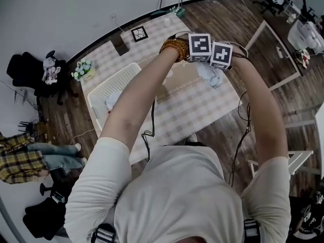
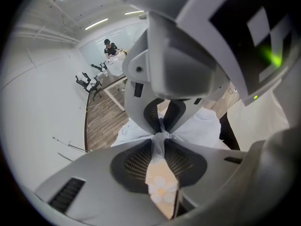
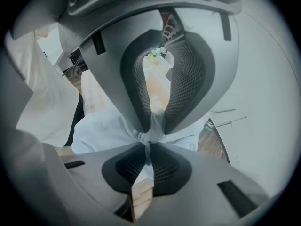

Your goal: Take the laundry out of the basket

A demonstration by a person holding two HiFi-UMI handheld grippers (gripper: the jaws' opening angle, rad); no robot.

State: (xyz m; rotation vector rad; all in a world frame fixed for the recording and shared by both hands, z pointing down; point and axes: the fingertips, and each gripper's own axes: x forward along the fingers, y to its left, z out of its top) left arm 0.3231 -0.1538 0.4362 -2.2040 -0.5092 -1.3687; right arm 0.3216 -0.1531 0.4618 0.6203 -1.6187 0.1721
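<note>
I hold both grippers raised side by side, high above the table. In the head view the left gripper (image 1: 200,46) and the right gripper (image 1: 221,55) show only their marker cubes. A pale blue garment (image 1: 210,76) hangs bunched just beneath them. In the left gripper view the jaws are shut on a pinched fold of this pale blue garment (image 2: 161,136), which spreads out beyond them. The right gripper (image 3: 149,136) is likewise shut on a twisted fold of the same cloth (image 3: 103,131). The white slatted basket (image 1: 117,81) stands on the table to the left, with a light item (image 1: 112,101) inside.
The table carries a checked cloth (image 1: 202,108), a small flower pot (image 1: 83,69), a dark box (image 1: 120,43) and a framed marker card (image 1: 139,33). A white table frame (image 1: 276,49) stands to the right. Clothes lie on the floor at the left (image 1: 30,158).
</note>
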